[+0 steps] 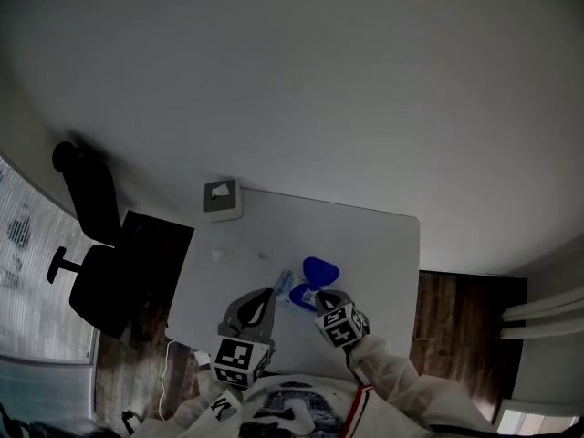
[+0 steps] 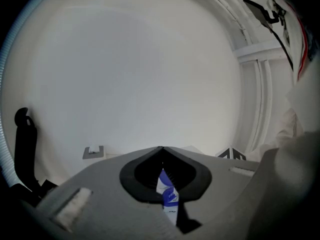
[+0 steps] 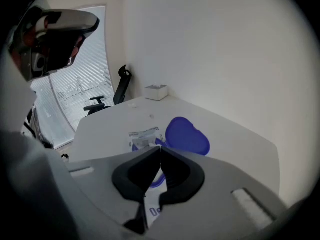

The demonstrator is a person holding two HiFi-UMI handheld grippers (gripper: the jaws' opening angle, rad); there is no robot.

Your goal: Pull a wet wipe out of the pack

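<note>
Left gripper [image 2: 161, 153] jaws closed on the edge of the wet wipe pack [image 2: 167, 196], blue-and-white wrapper sticking up between them. Right gripper [image 3: 159, 149] jaws together, tips right at the pack's opening, white wipe tuft [image 3: 142, 143] just left of the tips; can't tell if it's pinched. Open blue lid [image 3: 187, 135] lies just past the right tips. Pack sits on the white table [image 1: 365, 245] between both grippers; grey tissue box [image 1: 222, 199] far ahead of the left gripper
</note>
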